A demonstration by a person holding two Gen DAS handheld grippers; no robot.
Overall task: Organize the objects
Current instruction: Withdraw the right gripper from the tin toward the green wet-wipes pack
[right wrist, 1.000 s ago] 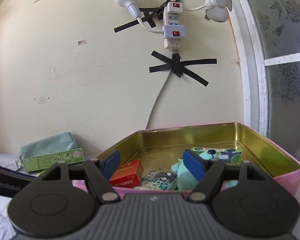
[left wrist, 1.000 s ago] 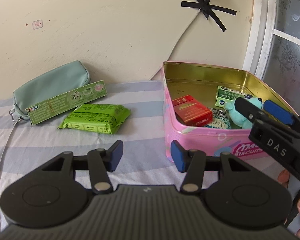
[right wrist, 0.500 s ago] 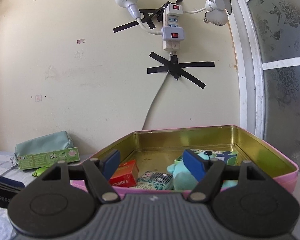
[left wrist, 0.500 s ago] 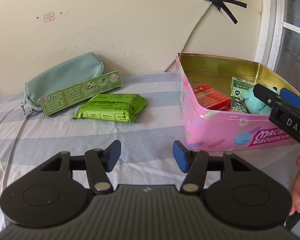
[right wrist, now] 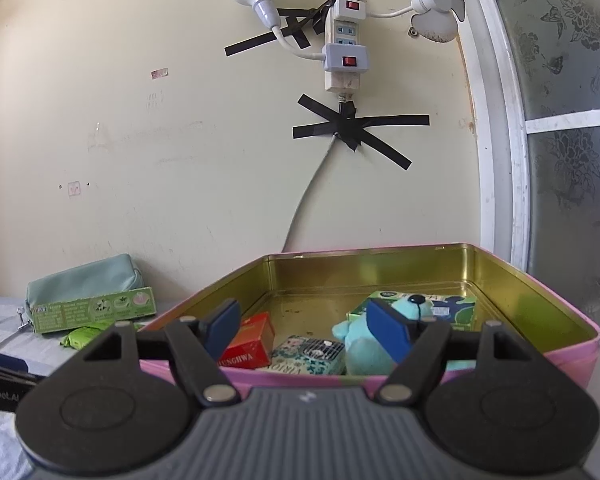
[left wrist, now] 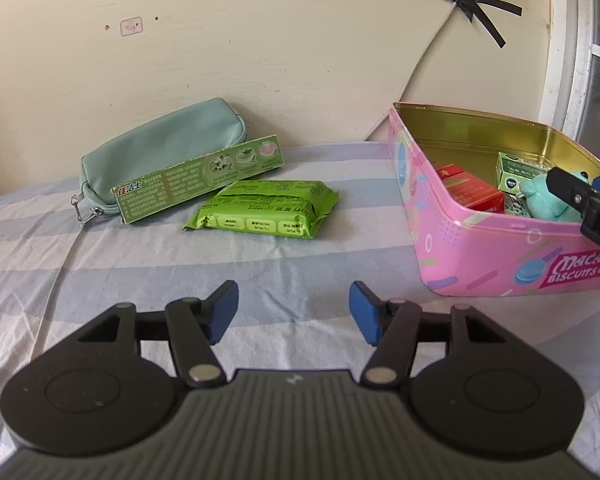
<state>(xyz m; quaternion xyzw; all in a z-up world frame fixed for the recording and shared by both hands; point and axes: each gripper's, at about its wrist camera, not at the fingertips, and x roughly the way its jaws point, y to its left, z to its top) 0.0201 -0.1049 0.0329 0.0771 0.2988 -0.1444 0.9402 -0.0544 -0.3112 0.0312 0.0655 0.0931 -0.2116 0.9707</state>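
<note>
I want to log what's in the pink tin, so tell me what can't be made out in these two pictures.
- Patterned box: right wrist view, its lower part sits behind the tin's near wall; its print is too small to read.
- Green box at the back: the teal plush toy and the right gripper cover part of it.
- Pink tin: left wrist view, right end cut off by the frame edge.

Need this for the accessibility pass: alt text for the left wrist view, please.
The left gripper, jaws opening and empty, hangs over a striped sheet, aimed toward a green packet, a green toothpaste box and a teal pouch. At right stands an open pink biscuit tin; the right gripper reaches over it.
</note>
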